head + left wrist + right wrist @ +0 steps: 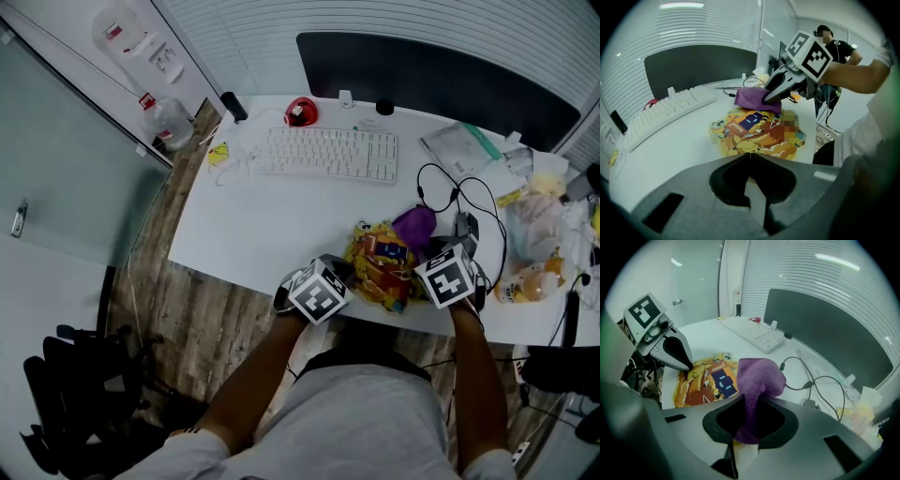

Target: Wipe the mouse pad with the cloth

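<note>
A colourful cartoon mouse pad (380, 264) lies near the front edge of the white desk (253, 220). A purple cloth (414, 225) rests on the pad's far right corner, and my right gripper (429, 248) is shut on it. In the right gripper view the cloth (759, 378) bunches up between the jaws, above the pad (710, 380). My left gripper (345, 274) is shut, its tips down at the pad's left edge (757, 133), seen also in the right gripper view (684, 363). The left gripper view shows the right gripper (780, 89) with the cloth (752, 99).
A white keyboard (328, 153) and a red object (300, 112) lie at the back of the desk. Black cables (459, 192) loop right of the pad. Bags and packets (539, 220) crowd the right end. A dark partition (441, 75) stands behind.
</note>
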Action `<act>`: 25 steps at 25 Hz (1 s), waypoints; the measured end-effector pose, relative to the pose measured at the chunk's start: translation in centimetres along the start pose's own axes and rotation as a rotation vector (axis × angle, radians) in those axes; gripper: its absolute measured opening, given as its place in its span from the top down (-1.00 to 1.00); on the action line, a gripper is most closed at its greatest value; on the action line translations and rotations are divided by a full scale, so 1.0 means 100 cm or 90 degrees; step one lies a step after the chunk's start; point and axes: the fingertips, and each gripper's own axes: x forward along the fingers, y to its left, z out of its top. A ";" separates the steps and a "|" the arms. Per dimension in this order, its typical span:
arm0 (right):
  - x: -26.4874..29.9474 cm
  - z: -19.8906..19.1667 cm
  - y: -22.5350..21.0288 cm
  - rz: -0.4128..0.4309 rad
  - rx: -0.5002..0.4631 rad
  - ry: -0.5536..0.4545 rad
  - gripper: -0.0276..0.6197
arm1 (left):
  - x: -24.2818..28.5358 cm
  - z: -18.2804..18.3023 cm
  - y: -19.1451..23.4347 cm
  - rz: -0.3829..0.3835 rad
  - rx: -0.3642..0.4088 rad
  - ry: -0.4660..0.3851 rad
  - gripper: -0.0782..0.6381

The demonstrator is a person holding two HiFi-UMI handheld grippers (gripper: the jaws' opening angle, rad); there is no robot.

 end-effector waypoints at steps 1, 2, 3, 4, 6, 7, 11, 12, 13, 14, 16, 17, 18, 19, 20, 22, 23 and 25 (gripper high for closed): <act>-0.001 -0.003 -0.003 -0.004 0.003 0.001 0.70 | 0.000 0.000 0.000 0.001 0.000 0.000 0.73; -0.002 -0.006 -0.005 -0.008 0.007 0.001 0.70 | 0.000 0.000 0.000 0.001 0.000 0.000 0.73; -0.004 -0.008 -0.005 -0.011 0.012 0.002 0.70 | 0.001 0.000 0.000 0.002 -0.001 -0.001 0.73; -0.006 -0.008 -0.005 -0.013 0.016 0.000 0.70 | 0.001 0.000 0.001 0.004 -0.002 -0.002 0.73; -0.014 -0.002 0.000 -0.015 0.020 -0.013 0.70 | 0.000 0.001 0.001 0.002 -0.003 -0.006 0.73; -0.018 0.004 0.005 -0.012 0.020 -0.025 0.70 | 0.000 0.001 0.001 0.000 -0.004 -0.007 0.73; -0.029 0.031 0.042 0.025 0.013 -0.070 0.70 | 0.001 0.000 0.000 -0.001 -0.007 -0.009 0.73; -0.029 0.038 0.053 0.037 0.008 -0.078 0.70 | 0.000 0.000 0.000 0.000 -0.007 -0.009 0.73; -0.029 0.044 0.064 0.048 0.001 -0.082 0.70 | -0.001 0.000 0.001 0.001 -0.006 -0.011 0.73; -0.027 0.049 0.074 0.059 -0.009 -0.085 0.70 | -0.002 0.001 0.001 0.004 -0.005 -0.013 0.73; -0.022 0.058 0.092 0.076 -0.036 -0.086 0.70 | -0.007 0.002 0.003 0.010 -0.005 -0.022 0.73; -0.020 0.061 0.100 0.083 -0.048 -0.084 0.70 | -0.009 0.002 0.004 0.011 -0.005 -0.025 0.73; -0.017 0.062 0.107 0.090 -0.058 -0.080 0.70 | -0.011 0.002 0.004 0.010 -0.005 -0.026 0.73; -0.014 0.062 0.114 0.096 -0.067 -0.073 0.70 | -0.011 0.001 0.005 0.008 -0.005 -0.024 0.73; -0.011 0.062 0.119 0.101 -0.073 -0.066 0.70 | -0.010 -0.001 0.005 0.005 -0.004 -0.021 0.73; -0.005 0.060 0.129 0.109 -0.082 -0.054 0.70 | -0.008 -0.005 0.003 -0.002 -0.003 -0.010 0.73; -0.002 0.059 0.133 0.113 -0.085 -0.048 0.70 | -0.007 -0.006 0.002 -0.004 -0.002 -0.006 0.73; 0.003 0.057 0.138 0.117 -0.088 -0.039 0.70 | -0.006 -0.008 0.001 -0.005 0.000 -0.003 0.73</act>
